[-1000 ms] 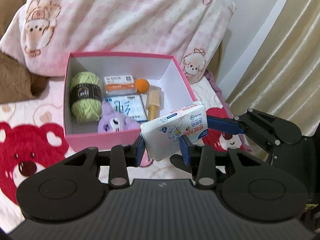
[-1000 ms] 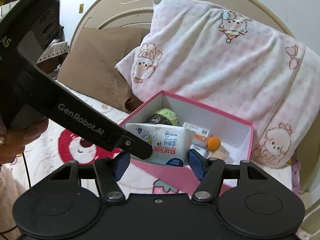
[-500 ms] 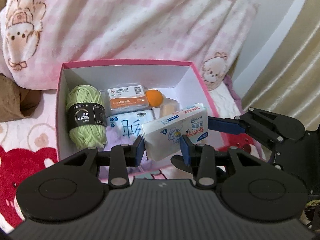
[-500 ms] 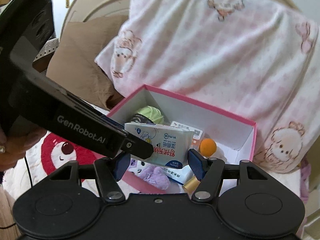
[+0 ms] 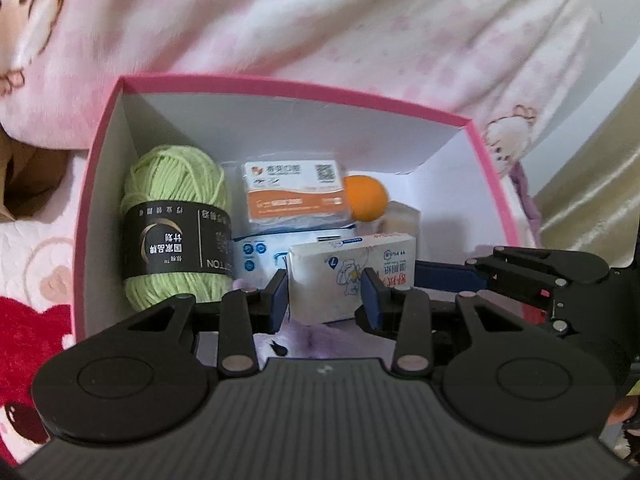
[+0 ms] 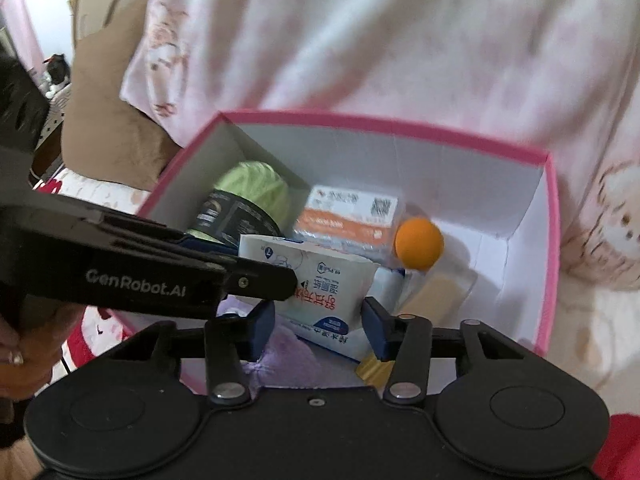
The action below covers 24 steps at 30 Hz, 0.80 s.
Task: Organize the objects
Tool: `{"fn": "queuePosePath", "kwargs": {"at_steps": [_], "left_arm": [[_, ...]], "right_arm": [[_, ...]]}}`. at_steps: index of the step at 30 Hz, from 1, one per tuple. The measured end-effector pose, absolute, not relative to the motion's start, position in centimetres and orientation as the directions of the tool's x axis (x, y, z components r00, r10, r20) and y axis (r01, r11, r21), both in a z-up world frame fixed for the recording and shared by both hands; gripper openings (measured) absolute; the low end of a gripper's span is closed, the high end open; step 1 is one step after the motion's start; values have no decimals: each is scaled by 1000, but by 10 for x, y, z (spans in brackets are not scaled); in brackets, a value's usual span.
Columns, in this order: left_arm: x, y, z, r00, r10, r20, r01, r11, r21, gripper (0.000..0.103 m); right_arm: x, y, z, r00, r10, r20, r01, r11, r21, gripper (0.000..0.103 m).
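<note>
A white tissue pack (image 5: 352, 264) hangs over the open pink box (image 5: 280, 84), with my left gripper (image 5: 324, 296) shut on its near end. My right gripper (image 6: 318, 324) comes in from the right; its jaws are closing around the pack's (image 6: 320, 280) other end, and the pads look just short of pressing. The box (image 6: 400, 128) holds a green yarn ball (image 5: 176, 220), an orange-and-white packet (image 5: 294, 192), an orange ball (image 5: 366, 198), a blue-and-white packet (image 5: 260, 252), a purple plush (image 5: 320, 340) and a wooden piece (image 6: 432, 292).
A pink checked pillow (image 5: 320, 20) leans right behind the box. A brown pillow (image 6: 108, 144) lies at the left. The box stands on a bedsheet with a red bear print (image 5: 28, 340). A beige curtain (image 5: 592, 200) hangs at the right. A hand (image 6: 24, 364) holds the left gripper.
Both grippers have moved forward and down, bringing the tissue pack from in front of the box to over its contents. The right jaws have narrowed around the pack.
</note>
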State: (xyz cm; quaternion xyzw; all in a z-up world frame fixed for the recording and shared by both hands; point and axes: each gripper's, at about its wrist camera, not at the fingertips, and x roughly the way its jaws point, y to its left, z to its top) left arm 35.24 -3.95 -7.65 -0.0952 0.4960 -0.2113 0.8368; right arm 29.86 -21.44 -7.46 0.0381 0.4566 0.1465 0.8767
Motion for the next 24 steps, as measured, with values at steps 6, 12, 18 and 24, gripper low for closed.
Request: {"fn": "queuePosePath", "kwargs": {"at_steps": [6, 12, 18, 24], "left_arm": [[360, -41, -94, 418, -451, -789, 245, 892, -380, 37], [364, -47, -97, 423, -440, -792, 234, 897, -374, 48], [357, -45, -85, 440, -399, -804, 219, 916, -335, 63], [344, -37, -60, 451, -364, -815, 191, 931, -310, 84]], "right_arm": [[307, -218, -89, 529, 253, -810, -169, 967, 192, 41], [312, -220, -91, 547, 189, -816, -128, 982, 142, 35], [288, -223, -80, 604, 161, -780, -132, 986, 100, 35], [264, -227, -64, 642, 188, -743, -122, 982, 144, 36]]}}
